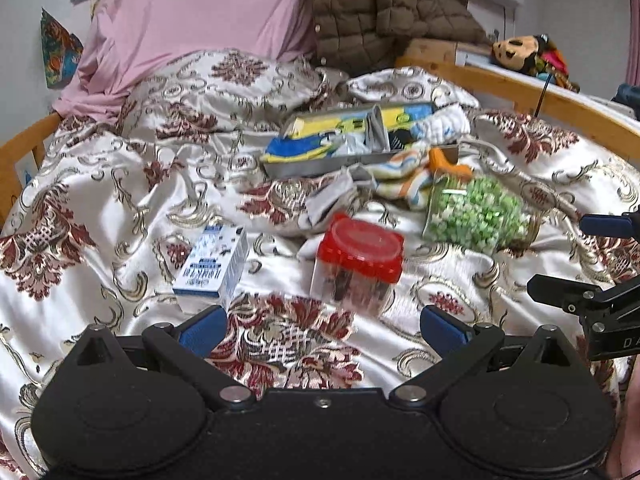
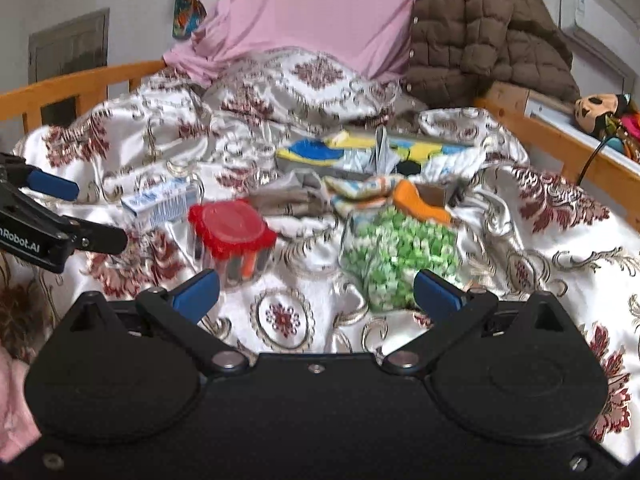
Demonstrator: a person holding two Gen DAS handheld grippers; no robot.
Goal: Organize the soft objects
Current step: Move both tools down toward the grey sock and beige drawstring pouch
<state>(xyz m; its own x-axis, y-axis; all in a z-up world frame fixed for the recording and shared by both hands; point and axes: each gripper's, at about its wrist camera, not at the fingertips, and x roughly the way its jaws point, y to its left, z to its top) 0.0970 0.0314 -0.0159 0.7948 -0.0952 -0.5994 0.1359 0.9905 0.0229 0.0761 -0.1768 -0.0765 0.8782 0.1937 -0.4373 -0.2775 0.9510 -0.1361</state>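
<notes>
Patterned satin bedspread (image 1: 100, 208) fills both my views. Both my grippers hover above it, left gripper (image 1: 322, 326) and right gripper (image 2: 316, 292), fingers spread wide and empty. Just beyond the left one stands a red-lidded jar (image 1: 358, 260). Behind that jar lies a grey sock (image 1: 328, 200), behind the sock the striped socks (image 1: 404, 176), then a grey organizer tray (image 1: 304, 164), seemingly holding more socks, though motion blurs it.
</notes>
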